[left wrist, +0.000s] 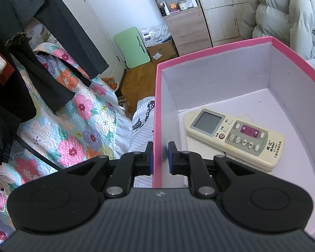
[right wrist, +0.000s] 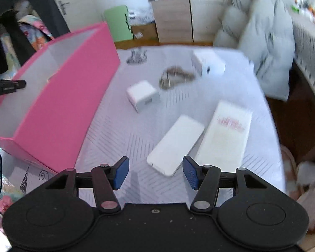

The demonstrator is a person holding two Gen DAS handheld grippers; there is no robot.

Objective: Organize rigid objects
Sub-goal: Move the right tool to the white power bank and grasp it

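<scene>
A pink box (left wrist: 199, 56) with a white inside holds a cream remote control (left wrist: 237, 137) lying on a flat white item. My left gripper (left wrist: 160, 157) is shut on the box's left wall, one pad on each side. In the right wrist view the pink box (right wrist: 73, 96) stands at the left on a white striped table (right wrist: 119, 138). My right gripper (right wrist: 155, 172) is open and empty, just short of a white power bank (right wrist: 176, 145). Beside it lie a white flat pack (right wrist: 226, 134), a white charger cube (right wrist: 142, 98), a white box (right wrist: 210, 63) and a grey cable (right wrist: 174, 76).
A floral quilt (left wrist: 73, 126) and dark hanging clothes (left wrist: 31, 52) are at the left. A grey puffer coat (right wrist: 262, 42) hangs at the table's far right edge. A wooden cabinet (left wrist: 184, 25) and a green board (left wrist: 132, 46) stand across the floor.
</scene>
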